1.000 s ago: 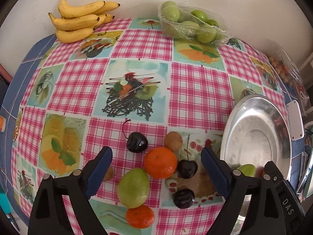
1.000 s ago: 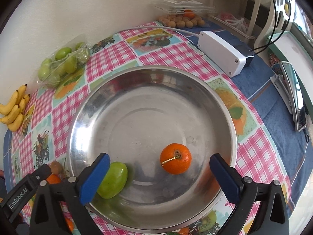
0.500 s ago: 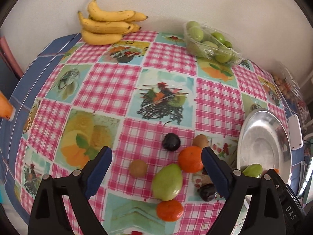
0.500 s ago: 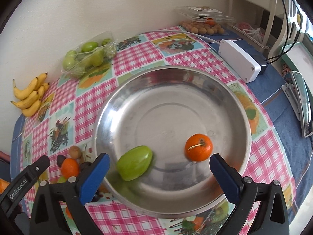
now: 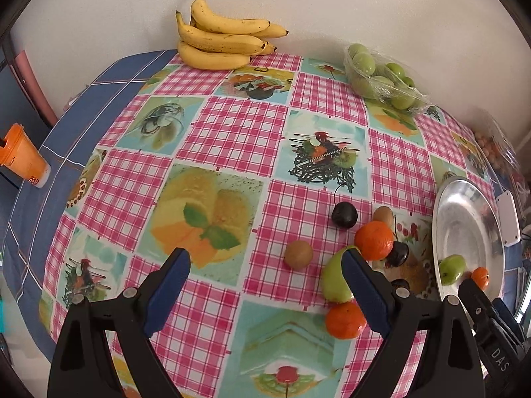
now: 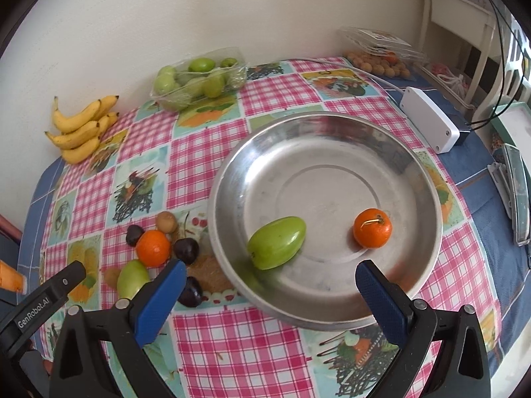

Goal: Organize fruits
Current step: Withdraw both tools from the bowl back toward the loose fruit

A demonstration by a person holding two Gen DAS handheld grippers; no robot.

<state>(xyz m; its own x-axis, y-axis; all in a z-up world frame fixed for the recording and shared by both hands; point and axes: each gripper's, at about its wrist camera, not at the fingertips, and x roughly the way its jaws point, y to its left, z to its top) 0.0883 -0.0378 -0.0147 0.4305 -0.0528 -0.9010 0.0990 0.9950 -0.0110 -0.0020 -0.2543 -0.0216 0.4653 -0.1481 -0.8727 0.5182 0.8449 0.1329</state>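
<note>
Both grippers were pitched steeply down over the checked tablecloth (image 5: 232, 132), held above it and touching nothing.

Left gripper (image 5: 265, 265): fingers spread wide, nothing between the blue pads (image 5: 169, 285). Bare cloth lay in the gap. Its right pad overlapped, in view only, a green fruit (image 5: 333, 282) that lay on the cloth; no contact could be confirmed.

Right gripper (image 6: 270, 293): fingers likewise spread wide, empty, over the near rim of the steel bowl (image 6: 428, 172). The left gripper's black body showed at 8 o'clock in the right wrist view.

Loose fruit, left wrist view, clustered at 4 o'clock: a dark plum (image 5: 345, 214) with stem, a brown kiwi (image 5: 298, 254) just beside it toward 7 o'clock, a second kiwi (image 5: 382, 214), an orange (image 5: 374, 240), a second orange (image 5: 345, 320) nearest the camera, and more dark plums partly hidden behind the orange and the pad.

Bowl contents, right wrist view: one green fruit (image 6: 277, 242) at 7 o'clock of the bowl floor, one orange (image 6: 372, 228) with stem at 4 o'clock, well apart from each other.

Along the wall: a bunch of bananas (image 5: 222, 38) at 12 o'clock, a wrapped tray of green fruit (image 5: 381, 78) at 1 o'clock. An orange cup (image 5: 21, 156) stood at 9 o'clock on the blue cloth. A white box (image 6: 429, 124) with cable sat at 2 o'clock of the bowl.
</note>
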